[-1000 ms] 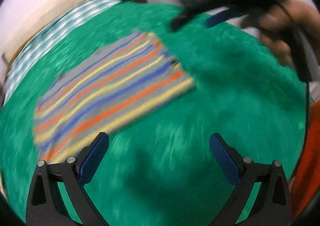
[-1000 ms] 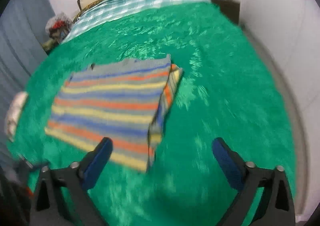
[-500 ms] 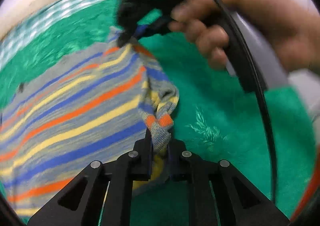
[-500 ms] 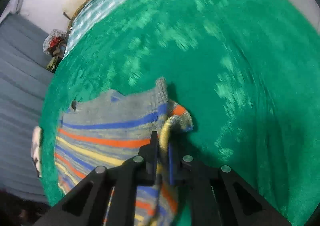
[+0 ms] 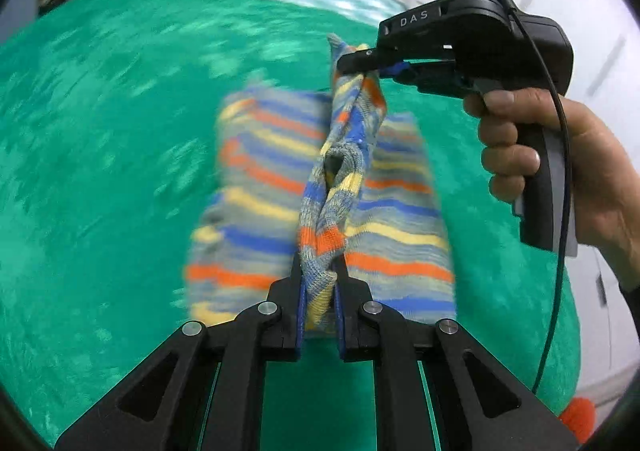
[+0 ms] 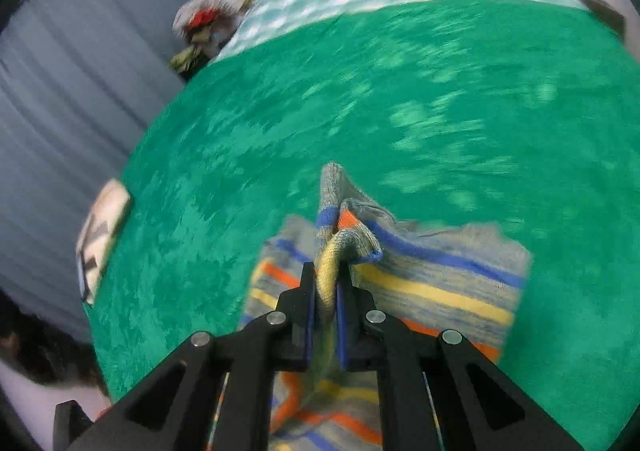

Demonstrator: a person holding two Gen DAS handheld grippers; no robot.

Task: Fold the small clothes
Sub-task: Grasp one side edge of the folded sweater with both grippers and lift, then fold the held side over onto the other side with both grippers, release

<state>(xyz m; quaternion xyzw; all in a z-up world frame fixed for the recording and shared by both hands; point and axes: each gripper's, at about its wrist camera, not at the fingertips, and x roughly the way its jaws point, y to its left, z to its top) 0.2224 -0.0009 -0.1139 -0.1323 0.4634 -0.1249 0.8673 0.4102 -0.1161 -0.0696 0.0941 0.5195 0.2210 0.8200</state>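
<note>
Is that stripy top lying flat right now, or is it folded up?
Neither: mid-fold. Both grippers, left and right, pinch one edge of the top, lifted into a ridge above the part spread on the blanket.

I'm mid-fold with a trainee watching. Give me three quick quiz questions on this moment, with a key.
1. True or false: both the left gripper and the right gripper are shut on the striped garment.
2. What does the garment lie on? A) green blanket B) wooden table C) tiled floor
3. Fill in: the edge between the grippers is ____ off the blanket.

Key: 1 true; 2 A; 3 lifted.
</note>
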